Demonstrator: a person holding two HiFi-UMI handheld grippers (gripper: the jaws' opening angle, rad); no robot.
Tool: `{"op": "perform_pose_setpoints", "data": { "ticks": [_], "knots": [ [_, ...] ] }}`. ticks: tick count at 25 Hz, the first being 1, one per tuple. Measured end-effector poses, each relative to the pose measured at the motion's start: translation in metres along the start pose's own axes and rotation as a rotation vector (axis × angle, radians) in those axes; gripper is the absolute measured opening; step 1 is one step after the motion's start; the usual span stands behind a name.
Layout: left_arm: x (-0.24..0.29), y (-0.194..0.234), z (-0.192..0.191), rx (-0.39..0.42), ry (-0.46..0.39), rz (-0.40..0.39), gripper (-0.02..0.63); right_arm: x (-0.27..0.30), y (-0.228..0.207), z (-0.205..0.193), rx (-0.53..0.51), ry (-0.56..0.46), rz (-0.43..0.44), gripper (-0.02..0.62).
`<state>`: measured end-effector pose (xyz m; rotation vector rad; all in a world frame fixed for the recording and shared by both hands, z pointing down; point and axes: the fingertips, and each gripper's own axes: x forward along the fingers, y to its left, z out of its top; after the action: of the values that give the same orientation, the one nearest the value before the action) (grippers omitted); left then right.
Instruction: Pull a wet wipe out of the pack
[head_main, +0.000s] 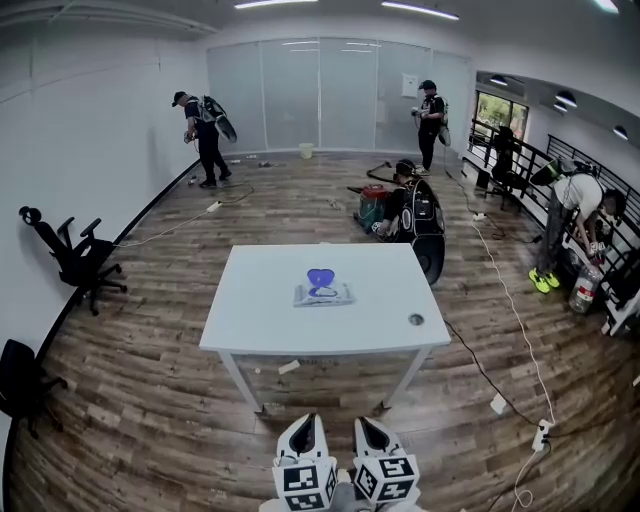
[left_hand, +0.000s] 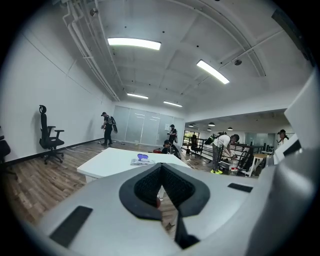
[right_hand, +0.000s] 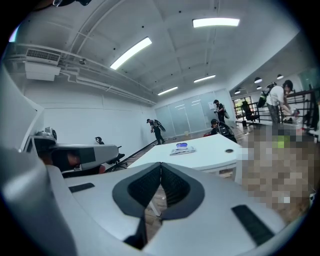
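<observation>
Where wood floor (head_main: 150, 400) spreads, white table (head_main: 385, 285), wipe pack (head_main: 322, 293) centred, left tool (head_main: 306, 422) and right tool (head_main: 368, 422) clenched

I see a white table (head_main: 260, 320) mid-frame, a blue-lidded pale wipe pack (head_main: 322, 292) on it, brown wood-grain floor (head_main: 150, 400) around.

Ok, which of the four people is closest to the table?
The person low on the floor just behind the table's far right corner; the others are at the left wall, the glass wall and the railing.
</observation>
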<state>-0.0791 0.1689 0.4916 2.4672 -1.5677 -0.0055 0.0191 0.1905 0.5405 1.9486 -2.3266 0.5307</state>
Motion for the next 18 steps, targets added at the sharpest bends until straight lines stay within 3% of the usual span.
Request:
{"op": "perform_pose_setpoints", "data": {
  "ticks": [18],
  "knots": [
    [0.074, 0.012, 0.015, 0.021, 0.01, 0.033, 0.0, 0.067, -0.029, 0.031, 0.009, 0.008, 0.032, 0.009]
  ]
}}
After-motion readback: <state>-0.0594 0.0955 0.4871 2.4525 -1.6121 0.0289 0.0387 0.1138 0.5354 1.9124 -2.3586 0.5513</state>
